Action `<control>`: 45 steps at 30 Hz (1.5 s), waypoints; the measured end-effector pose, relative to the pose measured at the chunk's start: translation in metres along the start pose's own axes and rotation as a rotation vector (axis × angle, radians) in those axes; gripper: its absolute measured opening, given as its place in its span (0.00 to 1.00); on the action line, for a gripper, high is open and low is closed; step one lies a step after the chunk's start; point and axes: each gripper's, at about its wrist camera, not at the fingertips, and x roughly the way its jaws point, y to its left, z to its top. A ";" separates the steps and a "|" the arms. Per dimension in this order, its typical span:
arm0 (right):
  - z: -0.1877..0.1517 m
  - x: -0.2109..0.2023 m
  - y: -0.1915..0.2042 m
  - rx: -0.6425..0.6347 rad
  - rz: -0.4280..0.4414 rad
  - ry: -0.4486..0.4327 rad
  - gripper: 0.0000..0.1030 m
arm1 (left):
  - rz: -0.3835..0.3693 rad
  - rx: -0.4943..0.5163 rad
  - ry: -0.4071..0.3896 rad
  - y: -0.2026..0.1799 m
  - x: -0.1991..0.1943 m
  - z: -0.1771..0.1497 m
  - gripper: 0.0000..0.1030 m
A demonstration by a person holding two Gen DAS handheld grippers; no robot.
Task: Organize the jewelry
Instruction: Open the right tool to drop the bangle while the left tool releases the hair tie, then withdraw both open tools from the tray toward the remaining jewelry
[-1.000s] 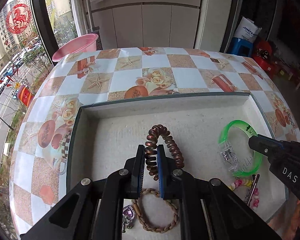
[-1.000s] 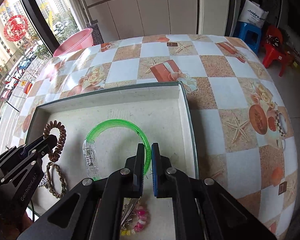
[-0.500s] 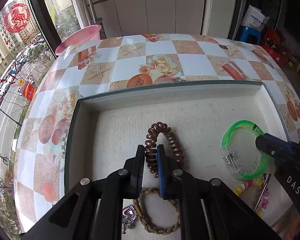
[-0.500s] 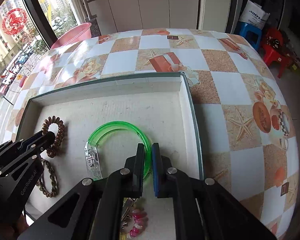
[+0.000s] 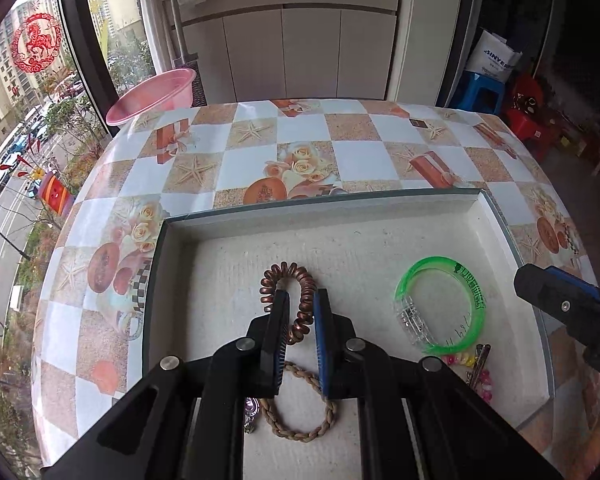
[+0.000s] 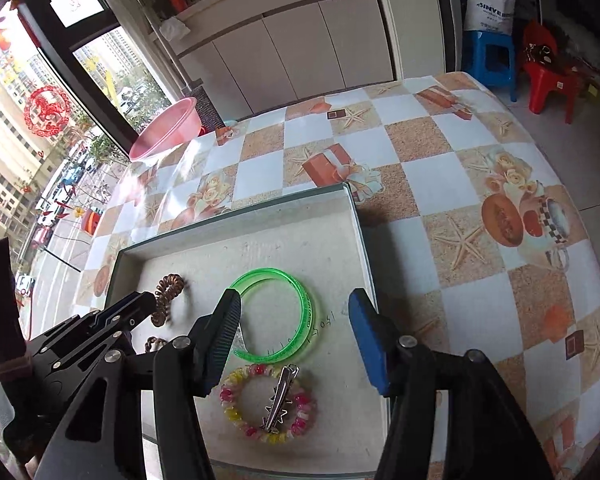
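Observation:
A shallow white tray [image 5: 340, 208] [image 6: 236, 220] lies on the patterned table. In it lie a brown coil bracelet [image 5: 296, 280] [image 6: 168, 292], a green bangle [image 5: 440, 304] [image 6: 280, 316], a braided brown bracelet [image 5: 300, 412], a pink-yellow bead bracelet [image 6: 268, 404] with a metal hair clip [image 6: 278, 396] on it, and a small silver charm [image 5: 251, 412]. My left gripper [image 5: 300, 312] has opened slightly, its jaws loosely around the coil bracelet. My right gripper [image 6: 292, 316] is wide open above the green bangle, holding nothing.
A pink basin [image 5: 152, 96] stands at the table's far left edge by the window. White cabinets [image 5: 300, 48] stand behind the table. Blue and red stools [image 6: 516, 64] stand on the floor at the right.
Both grippers have opened: the right let go of the green bangle and rose, the left loosened on the coil bracelet, which now lies on the tray floor.

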 end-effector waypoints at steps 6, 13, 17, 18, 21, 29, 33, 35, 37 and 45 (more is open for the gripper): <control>-0.013 -0.034 -0.011 0.034 0.009 -0.045 0.70 | -0.013 -0.033 -0.060 0.009 -0.033 -0.011 1.00; -0.044 -0.051 -0.018 0.026 -0.025 -0.012 0.78 | 0.006 -0.022 -0.140 0.016 -0.076 -0.048 1.00; -0.071 -0.058 -0.016 0.017 -0.032 0.011 0.89 | -0.027 -0.036 -0.140 0.024 -0.094 -0.079 1.00; -0.077 -0.059 -0.015 0.020 -0.024 0.016 0.93 | -0.042 -0.046 -0.130 0.027 -0.097 -0.086 1.00; -0.096 -0.065 -0.013 0.025 0.001 0.021 1.00 | -0.071 -0.072 -0.106 0.037 -0.110 -0.107 1.00; -0.133 -0.098 -0.004 -0.013 0.030 -0.032 1.00 | 0.003 -0.028 -0.115 0.043 -0.139 -0.157 1.00; -0.150 -0.112 -0.004 0.010 0.058 -0.046 1.00 | 0.008 -0.030 -0.091 0.047 -0.142 -0.178 1.00; -0.157 -0.115 -0.002 0.002 0.054 -0.023 1.00 | 0.016 -0.024 -0.082 0.047 -0.142 -0.189 1.00; -0.166 -0.120 0.003 -0.030 0.023 -0.018 1.00 | -0.006 -0.018 -0.065 0.048 -0.142 -0.200 1.00; -0.193 -0.122 -0.003 -0.064 -0.012 0.052 1.00 | 0.003 -0.054 -0.044 0.057 -0.145 -0.232 1.00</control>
